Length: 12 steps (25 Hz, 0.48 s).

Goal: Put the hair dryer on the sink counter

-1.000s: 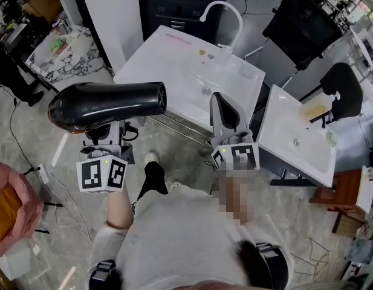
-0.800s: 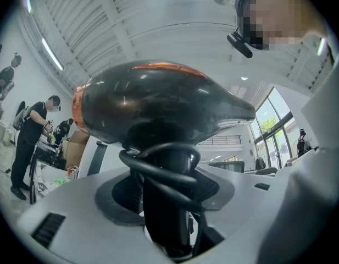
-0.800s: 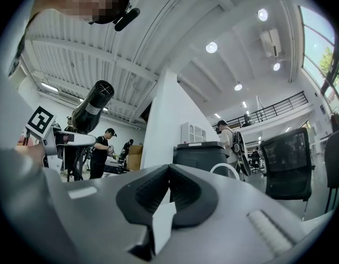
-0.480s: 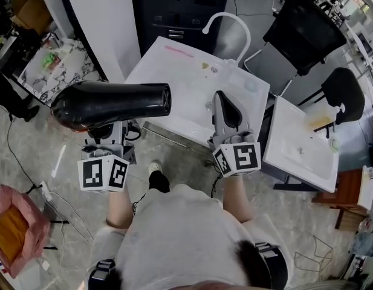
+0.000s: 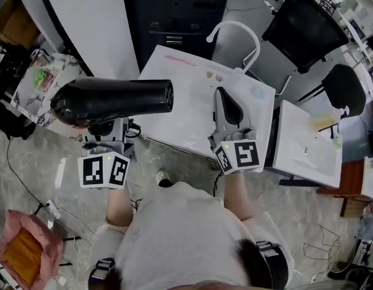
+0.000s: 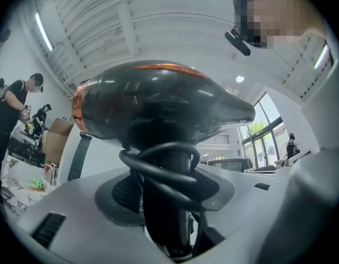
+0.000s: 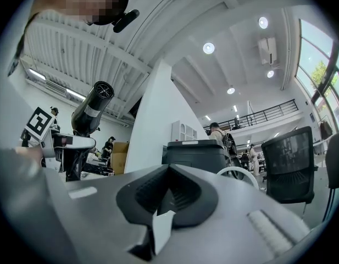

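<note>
"So where was the hair dryer [image 5: 110,101]?"

"Off the sink counter [image 5: 186,110], up in the air at its left edge, barrel level and nozzle aimed across the white top. The left gripper [image 5: 105,133] had its jaws spread wide round the handle, clamped on it and on the cord looped there."

"And the right gripper [image 5: 225,101]?"

"Jaws pressed together, nothing in them, above the counter."

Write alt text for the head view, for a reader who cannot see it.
The left hand-held gripper holds a hair dryer by its handle, nozzle pointing right, beside a sink counter. The right hand-held gripper, shut and empty, overlaps the counter.
</note>
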Tool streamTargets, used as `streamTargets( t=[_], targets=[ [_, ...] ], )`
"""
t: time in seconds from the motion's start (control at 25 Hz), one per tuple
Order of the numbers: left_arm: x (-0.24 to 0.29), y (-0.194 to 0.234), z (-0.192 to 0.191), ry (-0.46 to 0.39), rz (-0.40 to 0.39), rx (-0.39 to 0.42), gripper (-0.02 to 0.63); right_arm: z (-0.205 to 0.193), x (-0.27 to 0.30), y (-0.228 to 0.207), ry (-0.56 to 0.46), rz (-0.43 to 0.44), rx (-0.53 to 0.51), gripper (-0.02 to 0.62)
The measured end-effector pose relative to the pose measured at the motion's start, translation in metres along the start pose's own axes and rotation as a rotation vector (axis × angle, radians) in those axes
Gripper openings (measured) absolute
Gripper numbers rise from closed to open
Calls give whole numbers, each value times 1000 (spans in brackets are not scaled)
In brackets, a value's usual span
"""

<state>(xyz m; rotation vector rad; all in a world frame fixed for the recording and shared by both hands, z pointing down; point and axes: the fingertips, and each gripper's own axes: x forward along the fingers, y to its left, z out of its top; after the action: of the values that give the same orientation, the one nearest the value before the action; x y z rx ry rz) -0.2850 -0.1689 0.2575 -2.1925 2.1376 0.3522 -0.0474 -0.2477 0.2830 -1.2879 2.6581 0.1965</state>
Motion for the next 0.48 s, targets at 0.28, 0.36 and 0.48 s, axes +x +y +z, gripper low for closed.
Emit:
streamTargets(
  t=[0.28,0.36,0.48],
  targets=[
    [43,27,-17,56,-70,-18,245,-12,34,3,14,-63,-6,11],
    [55,33,-28,84,-93,-27,245,-18,40,4,25,-82,-10,11],
    [70,41,-46,128,-118,-32,245,-29,47,6,47,-99,-13,11]
  ],
)
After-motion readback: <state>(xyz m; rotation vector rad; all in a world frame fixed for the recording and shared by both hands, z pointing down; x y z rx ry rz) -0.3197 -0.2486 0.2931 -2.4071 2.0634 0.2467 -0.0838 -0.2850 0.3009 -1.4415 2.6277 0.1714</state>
